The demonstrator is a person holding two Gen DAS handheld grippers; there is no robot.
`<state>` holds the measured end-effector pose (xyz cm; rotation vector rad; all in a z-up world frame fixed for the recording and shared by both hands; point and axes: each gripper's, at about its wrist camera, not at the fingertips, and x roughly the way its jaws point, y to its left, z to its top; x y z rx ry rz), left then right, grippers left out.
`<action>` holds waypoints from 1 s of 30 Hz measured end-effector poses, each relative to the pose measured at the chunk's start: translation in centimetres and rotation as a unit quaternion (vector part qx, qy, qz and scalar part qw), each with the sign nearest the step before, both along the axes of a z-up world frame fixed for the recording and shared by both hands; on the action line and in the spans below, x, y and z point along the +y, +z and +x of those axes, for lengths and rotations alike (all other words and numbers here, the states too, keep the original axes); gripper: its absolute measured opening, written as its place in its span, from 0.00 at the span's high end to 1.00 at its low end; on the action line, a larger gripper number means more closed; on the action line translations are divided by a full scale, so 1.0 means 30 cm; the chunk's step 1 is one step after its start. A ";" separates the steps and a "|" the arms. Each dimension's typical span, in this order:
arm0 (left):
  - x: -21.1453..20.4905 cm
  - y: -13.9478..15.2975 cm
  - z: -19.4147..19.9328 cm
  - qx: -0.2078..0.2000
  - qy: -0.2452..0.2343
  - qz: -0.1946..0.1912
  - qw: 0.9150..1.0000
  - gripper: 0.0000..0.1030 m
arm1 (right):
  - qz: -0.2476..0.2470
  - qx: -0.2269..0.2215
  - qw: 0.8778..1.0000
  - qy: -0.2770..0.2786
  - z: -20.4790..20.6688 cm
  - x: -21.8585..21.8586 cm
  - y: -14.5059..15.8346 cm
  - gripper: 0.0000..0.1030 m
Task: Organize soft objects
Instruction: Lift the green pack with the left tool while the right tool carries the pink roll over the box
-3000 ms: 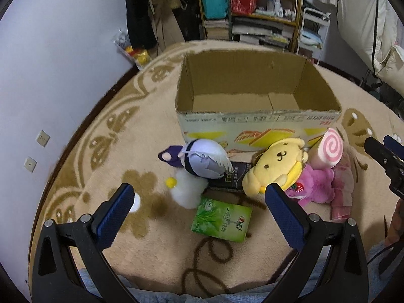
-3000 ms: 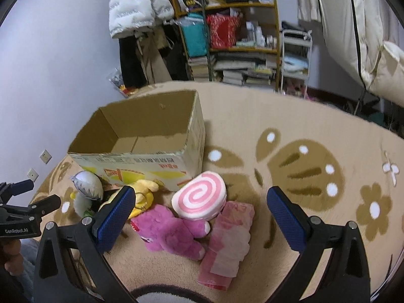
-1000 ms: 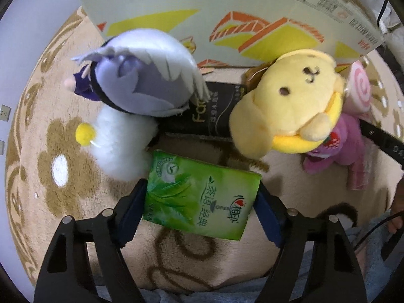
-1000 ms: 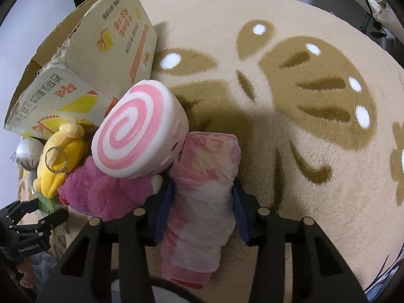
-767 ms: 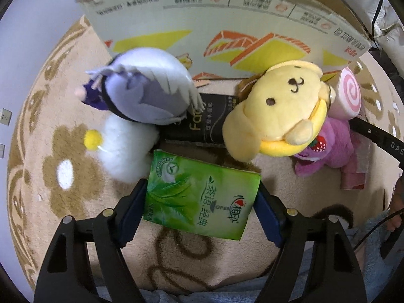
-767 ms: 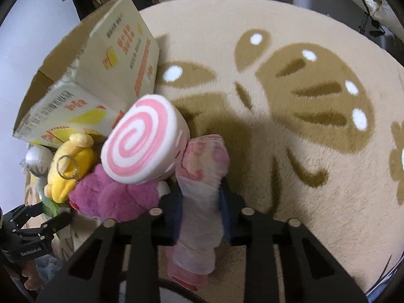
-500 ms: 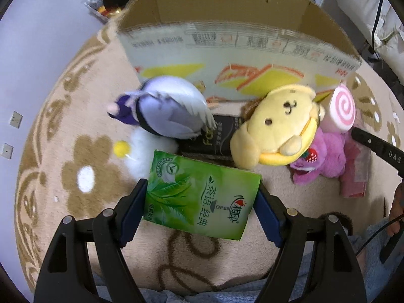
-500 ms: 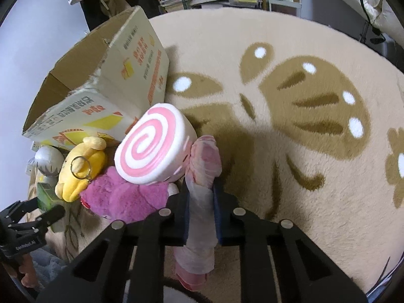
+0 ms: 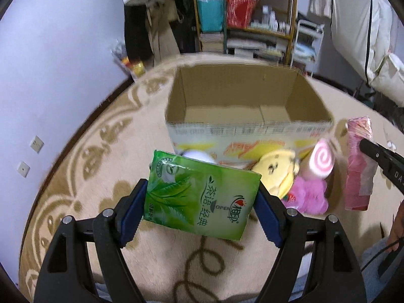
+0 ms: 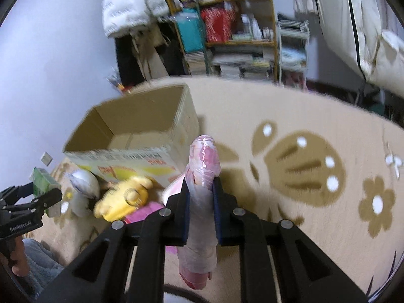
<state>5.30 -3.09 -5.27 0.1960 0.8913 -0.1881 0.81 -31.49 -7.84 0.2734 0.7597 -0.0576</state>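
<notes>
My left gripper point(image 9: 202, 199) is shut on a green tissue pack point(image 9: 199, 197) and holds it above the rug, in front of the open cardboard box point(image 9: 247, 128). My right gripper point(image 10: 202, 197) is shut on a pink plastic-wrapped tissue pack point(image 10: 203, 184), lifted off the rug to the right of the box point(image 10: 131, 136); the pack also shows in the left wrist view point(image 9: 358, 169). A yellow dog plush point(image 9: 275, 174), a pink plush point(image 9: 308, 194), a pink swirl cushion point(image 9: 323, 161) and a white-haired doll point(image 10: 82, 176) lie against the box front.
The beige rug point(image 10: 315, 176) with brown flower patterns spreads to the right. Shelves with books and bags point(image 9: 242, 20) stand behind the box. A purple wall point(image 9: 63, 50) runs along the left. A white quilt point(image 10: 353, 25) hangs at the far right.
Both grippers have risen with their packs. The green pack and the pink pack have left the rug. Both views now look down into the box from higher up.
</notes>
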 end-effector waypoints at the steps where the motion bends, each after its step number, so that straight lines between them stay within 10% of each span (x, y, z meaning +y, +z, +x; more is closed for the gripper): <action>1: 0.001 0.018 -0.003 -0.013 0.004 -0.001 1.000 0.23 | -0.005 -0.015 1.000 0.002 -0.001 0.007 0.030 0.84; 30: -0.044 0.307 0.222 -0.161 0.010 -0.029 0.986 0.23 | -0.024 -0.182 0.981 0.064 0.228 0.136 0.306 0.84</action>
